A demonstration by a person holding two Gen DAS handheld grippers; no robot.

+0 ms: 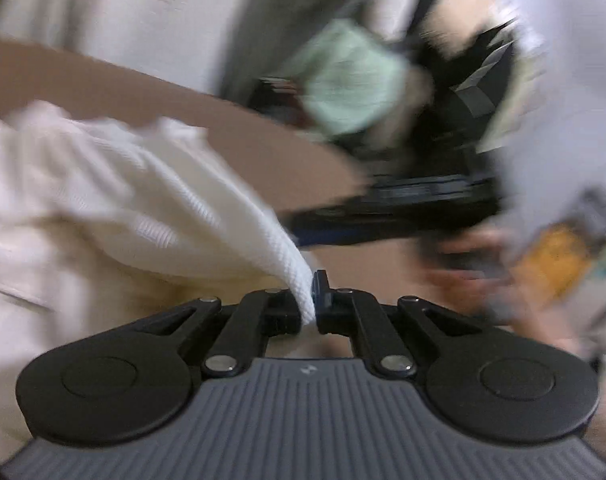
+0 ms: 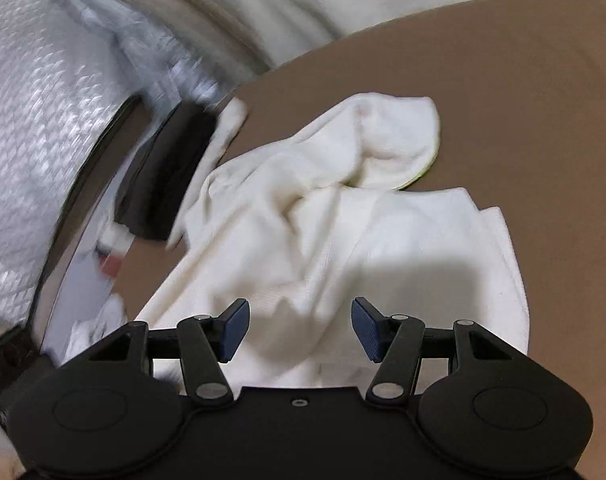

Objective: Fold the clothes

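A white knitted garment lies crumpled on a brown table. In the left wrist view my left gripper is shut on a corner of this white garment, which stretches away to the left, lifted off the table. In the right wrist view my right gripper is open, its blue pads spread apart just above the near part of the garment, holding nothing. A thin green edge shows under the garment's far fold.
The left wrist view is blurred by motion: a black device with a pale green patch and a hand are at the right. In the right wrist view a white woven sack and a dark object stand at the table's left edge.
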